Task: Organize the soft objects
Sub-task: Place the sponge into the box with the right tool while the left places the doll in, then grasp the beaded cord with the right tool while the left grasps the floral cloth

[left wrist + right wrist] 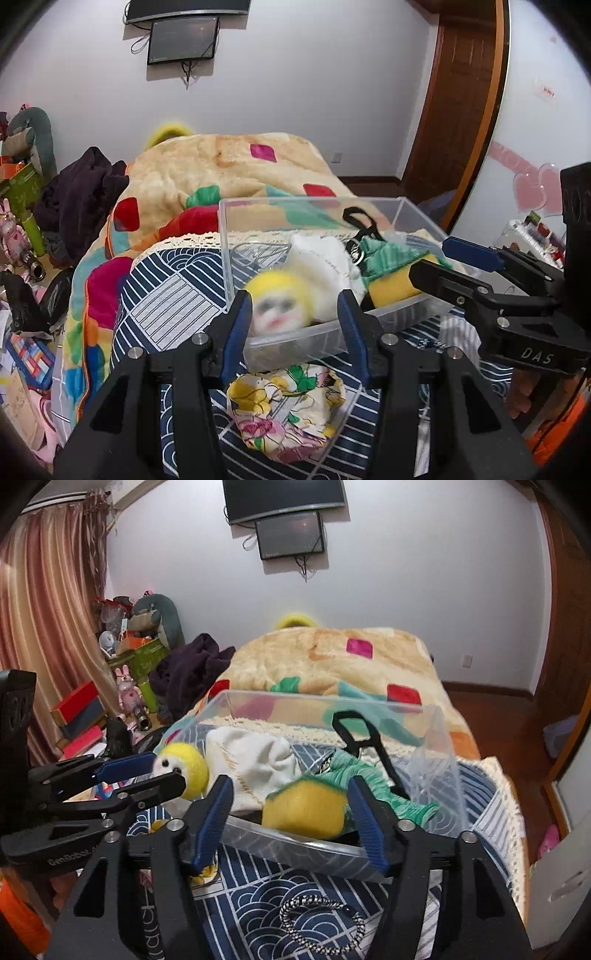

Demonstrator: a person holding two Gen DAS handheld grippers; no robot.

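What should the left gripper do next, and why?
Probably dip the open left gripper toward the crumpled floral cloth just below it: the yellow-haired doll head already seems inside the clear plastic box, while that cloth lies outside it.

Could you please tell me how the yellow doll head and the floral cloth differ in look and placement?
The doll head is round, fuzzy yellow with a pale face; the floral cloth is a crumpled, flat-printed bundle. The doll head sits in the clear bin, between the left gripper fingers; the cloth lies outside it on the blue bedspread. Both are soft.
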